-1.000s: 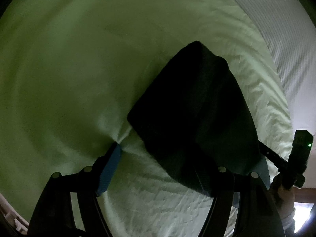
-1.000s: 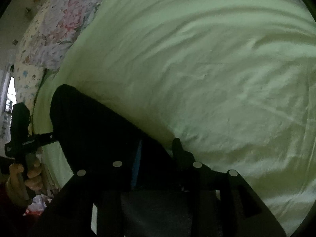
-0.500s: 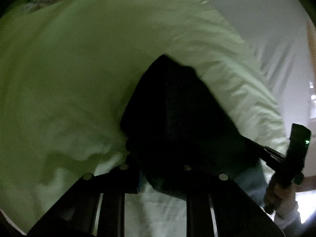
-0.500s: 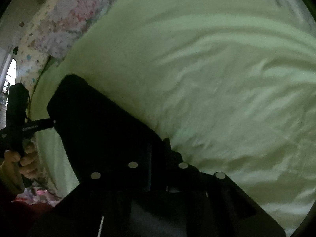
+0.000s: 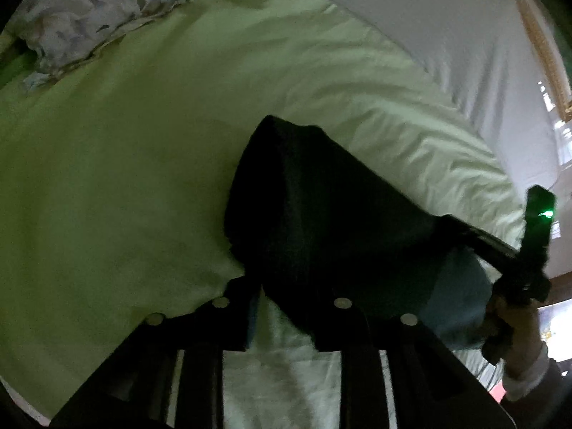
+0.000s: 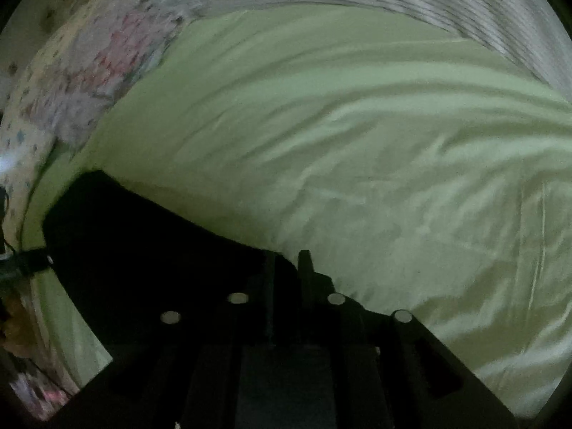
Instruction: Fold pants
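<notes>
The black pants (image 5: 321,207) lie folded into a dark slab on the pale green bedsheet (image 5: 107,178). In the left wrist view my left gripper (image 5: 286,286) is closed on the slab's near edge. The right gripper shows at the right of that view, on the slab's far side. In the right wrist view the pants (image 6: 143,250) fill the lower left, and my right gripper (image 6: 286,264) is shut on their corner, the fingers nearly together with cloth between them.
A floral quilt (image 5: 89,10) is bunched at the head of the bed and also shows in the right wrist view (image 6: 82,82). A white ribbed cover (image 6: 393,3) lies beyond the green sheet. A person's hand (image 5: 514,325) holds the right gripper near the bed edge.
My left gripper has closed from wide open onto the pants' near edge. Both grippers have tilted up, so more of the bed's far end shows. The right gripper stays clamped.
</notes>
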A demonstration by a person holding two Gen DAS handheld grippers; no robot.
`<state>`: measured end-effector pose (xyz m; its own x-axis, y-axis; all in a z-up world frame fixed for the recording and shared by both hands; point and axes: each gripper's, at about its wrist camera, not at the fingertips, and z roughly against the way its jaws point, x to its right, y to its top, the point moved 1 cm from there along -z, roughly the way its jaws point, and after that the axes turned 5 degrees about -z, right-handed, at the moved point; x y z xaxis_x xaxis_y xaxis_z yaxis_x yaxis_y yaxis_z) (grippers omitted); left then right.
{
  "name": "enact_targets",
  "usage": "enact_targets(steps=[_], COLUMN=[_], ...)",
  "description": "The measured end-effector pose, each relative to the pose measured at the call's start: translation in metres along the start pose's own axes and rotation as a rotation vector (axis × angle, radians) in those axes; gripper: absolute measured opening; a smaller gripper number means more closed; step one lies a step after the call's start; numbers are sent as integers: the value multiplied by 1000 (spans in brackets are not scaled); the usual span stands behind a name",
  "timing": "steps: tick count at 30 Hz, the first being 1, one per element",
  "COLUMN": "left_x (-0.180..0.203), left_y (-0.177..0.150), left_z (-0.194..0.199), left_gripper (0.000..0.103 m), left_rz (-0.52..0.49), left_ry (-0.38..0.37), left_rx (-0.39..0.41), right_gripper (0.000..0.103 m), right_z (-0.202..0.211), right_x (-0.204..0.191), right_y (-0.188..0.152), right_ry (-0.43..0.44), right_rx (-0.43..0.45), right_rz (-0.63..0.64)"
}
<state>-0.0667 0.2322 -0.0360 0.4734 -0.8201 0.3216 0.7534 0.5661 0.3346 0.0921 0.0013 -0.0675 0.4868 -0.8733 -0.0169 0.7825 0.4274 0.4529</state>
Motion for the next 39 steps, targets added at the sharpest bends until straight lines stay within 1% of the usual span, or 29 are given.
enact_targets(steps=[1,2,3,5,6,7,9,11,13,15,18,19,22,24,27,30,33,39], left_x=[0,1,2,12,19,27,53,85,120,155,207,229,274,304,342,374,397,421], left_y=[-1,-1,-1,0,0,1,1,0,-3,-11,-32,-42,-66,-85,-109,-134,-150,-166], left_z=[4,11,18,32,39,45,51,50,42,31,14,6,-11,-20,-32,-45,-59,-84], left_gripper=[29,30,35,41,46,49,49,49,49,49,49,49,49,49,49,49,49,49], left_rz=[-5,-15,-31,-83,-109,-138,-214,-318,-414,-503,-651,-716,-839,-927,-1036,-1151,-1229,-1333], left_ry=[0,6,14,25,24,15,-31,-63,-103,-158,-223,-243,-286,-308,-342,-345,-339,-303], left_rx=[-2,7,20,53,68,82,94,93,79,42,-18,-47,-95,-130,-168,-200,-219,-262], right_gripper=[22,24,26,38,40,41,41,41,41,41,41,41,41,41,41,41,41,41], right_z=[8,15,27,53,65,81,102,125,146,165,191,198,219,228,233,233,228,220], right_x=[3,5,9,23,31,42,59,83,105,127,157,165,191,209,226,239,254,273], right_y=[-1,-3,-6,-15,-20,-29,-45,-68,-91,-118,-159,-173,-212,-236,-257,-267,-274,-279], right_ry=[2,3,4,1,1,0,-10,-44,-78,-111,-162,-177,-219,-237,-232,-223,-210,-189], right_rx=[13,27,50,98,121,150,182,215,245,272,307,317,338,354,373,386,388,405], right_rz=[-21,-30,-43,-88,-113,-152,-220,-294,-369,-449,-568,-609,-715,-794,-875,-921,-968,-1027])
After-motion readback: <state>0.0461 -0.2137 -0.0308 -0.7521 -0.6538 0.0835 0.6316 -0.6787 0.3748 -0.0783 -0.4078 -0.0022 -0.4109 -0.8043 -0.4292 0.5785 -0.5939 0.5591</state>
